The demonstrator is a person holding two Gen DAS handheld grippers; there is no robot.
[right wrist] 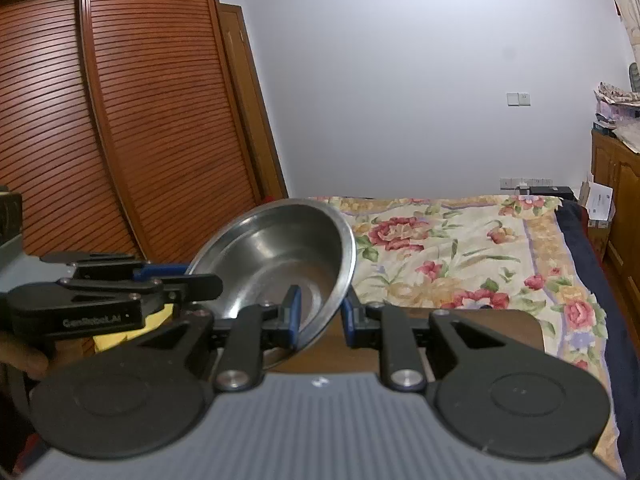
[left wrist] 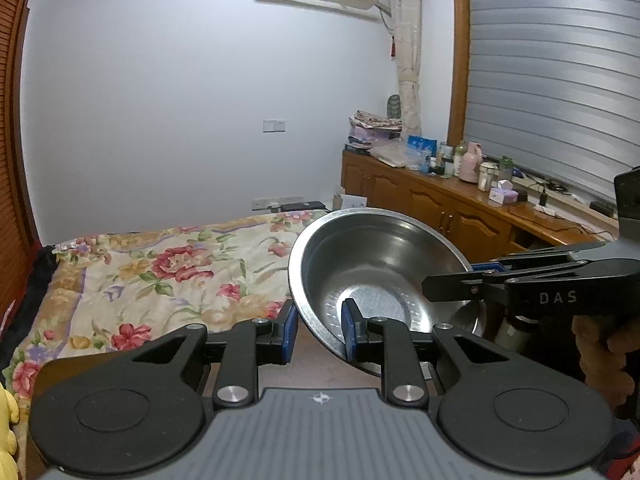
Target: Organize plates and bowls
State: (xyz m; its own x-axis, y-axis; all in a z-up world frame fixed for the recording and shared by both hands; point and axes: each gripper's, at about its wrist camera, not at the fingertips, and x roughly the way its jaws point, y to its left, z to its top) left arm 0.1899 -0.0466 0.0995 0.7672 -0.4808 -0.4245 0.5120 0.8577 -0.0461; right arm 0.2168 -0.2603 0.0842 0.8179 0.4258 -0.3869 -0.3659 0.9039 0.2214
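In the left wrist view, the left gripper (left wrist: 319,330) fills the bottom of the picture, its grey body cut off by the lower edge. Its two blue-padded fingers (left wrist: 349,330) stand on either side of the near rim of a steel bowl (left wrist: 372,264), one pad outside the wall and one inside, pinching the rim. The bowl is held tilted above a brown table (left wrist: 316,364), its open side facing the camera; its lowest edge is hidden behind the gripper's links, so whether it touches the tabletop cannot be told.

From the right edge, the right gripper (left wrist: 452,280) reaches in sideways and meets the bowl's right rim. A hand (left wrist: 604,352) holding it is only partly seen, cut off by the frame.

The right wrist view shows the same grip mirrored: the right gripper (right wrist: 319,314) has one blue pad (right wrist: 294,312) inside the steel bowl (right wrist: 280,248) and the other outside, clamped on the rim. The left gripper (right wrist: 182,276) comes in from the left; its tips disappear behind the bowl's edge. Pale lettering on its side is too blurred to read with certainty. Something yellow (right wrist: 116,338) below it is mostly hidden.

Beyond the table (right wrist: 500,322) lies a bed with a floral cover (left wrist: 160,272). Farther off stand a louvred wooden wardrobe (right wrist: 120,120) and a wooden sideboard (left wrist: 440,204) crowded with small bottles and boxes, too small to identify.
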